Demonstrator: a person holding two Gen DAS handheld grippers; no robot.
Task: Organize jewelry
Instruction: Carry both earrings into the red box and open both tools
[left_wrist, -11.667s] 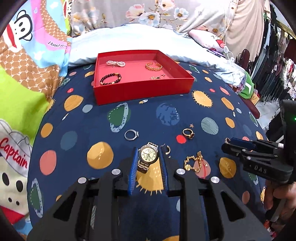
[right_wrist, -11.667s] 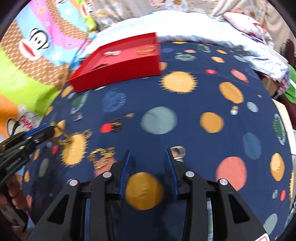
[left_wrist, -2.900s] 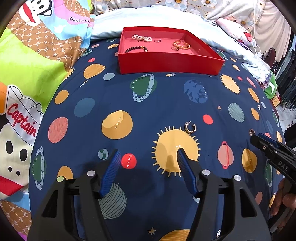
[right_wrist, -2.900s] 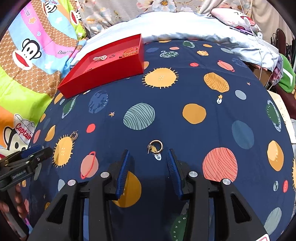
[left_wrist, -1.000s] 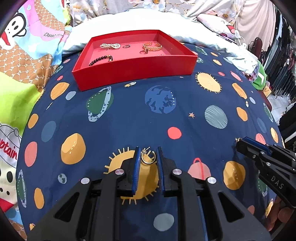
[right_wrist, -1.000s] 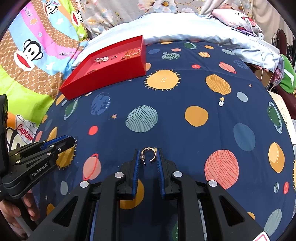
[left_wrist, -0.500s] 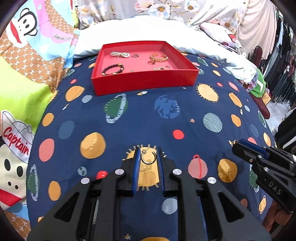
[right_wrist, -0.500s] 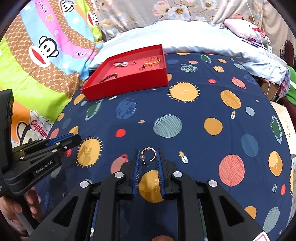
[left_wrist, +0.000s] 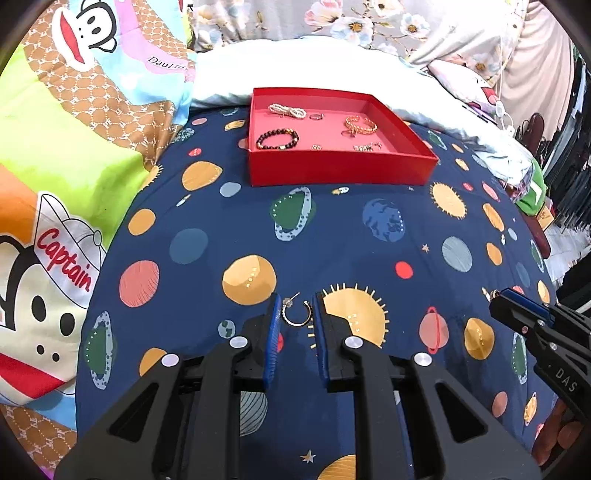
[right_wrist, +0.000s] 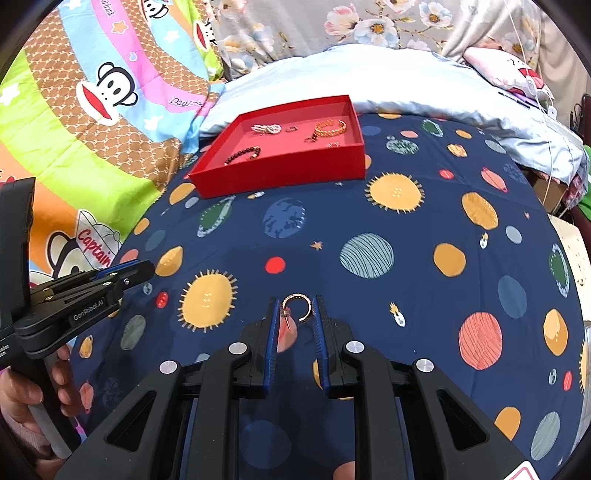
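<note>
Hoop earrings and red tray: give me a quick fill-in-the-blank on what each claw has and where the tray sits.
1. Each claw is shut on a hoop ____.
2. The red tray lies ____ of the left claw and the right claw, farther up the bed.
3. The dark beaded bracelet lies ____ the tray.

Missing words: earring; ahead; inside

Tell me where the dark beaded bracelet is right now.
The dark beaded bracelet lies in the red tray at its front left, in front of the pearl bracelet, seen in the left wrist view.
</note>
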